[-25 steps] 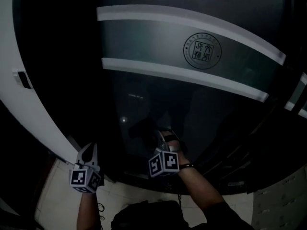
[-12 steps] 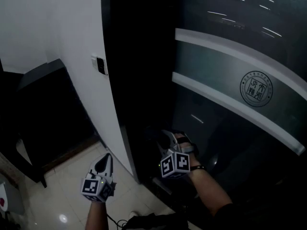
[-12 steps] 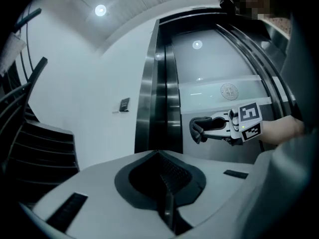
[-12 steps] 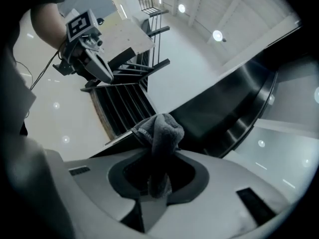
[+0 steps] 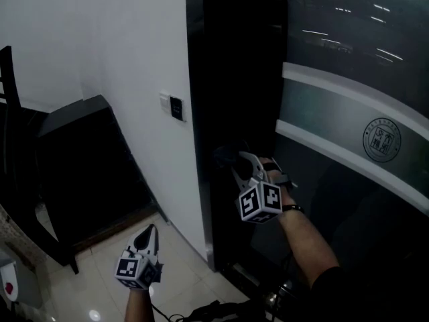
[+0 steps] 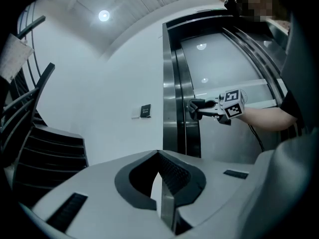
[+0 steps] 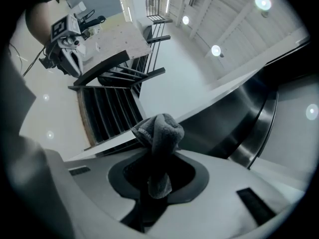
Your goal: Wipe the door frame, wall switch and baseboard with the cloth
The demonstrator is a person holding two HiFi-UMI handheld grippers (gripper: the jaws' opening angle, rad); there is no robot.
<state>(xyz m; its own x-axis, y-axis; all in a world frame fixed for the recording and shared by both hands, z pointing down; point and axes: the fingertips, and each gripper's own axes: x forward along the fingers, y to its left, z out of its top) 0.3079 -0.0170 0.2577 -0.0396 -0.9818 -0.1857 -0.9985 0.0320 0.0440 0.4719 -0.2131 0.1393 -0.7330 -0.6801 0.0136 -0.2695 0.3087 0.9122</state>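
Head view, from the left: a black slatted cabinet point(image 5: 80, 173) stands against the white wall point(image 5: 100, 39). Low over the pale tiled floor point(image 5: 94, 280), the left gripper point(image 5: 149, 229) hangs with its jaws pressed together and nothing between them, as the left gripper view confirms point(image 6: 160, 156). A small white-and-black wall switch point(image 5: 174, 107) sits near the wall's right edge, just beside the tall dark door frame point(image 5: 231, 99). At the frame's right edge, below switch height, the right gripper point(image 5: 236, 158) is clamped on a bunched grey cloth point(image 5: 225, 154). The right gripper view shows the fabric point(image 7: 158, 133) pinched between the jaws, bulging past the tips. Whether the cloth is touching the frame is too dim to tell. Further right is a glass door point(image 5: 348, 200) with a frosted band.
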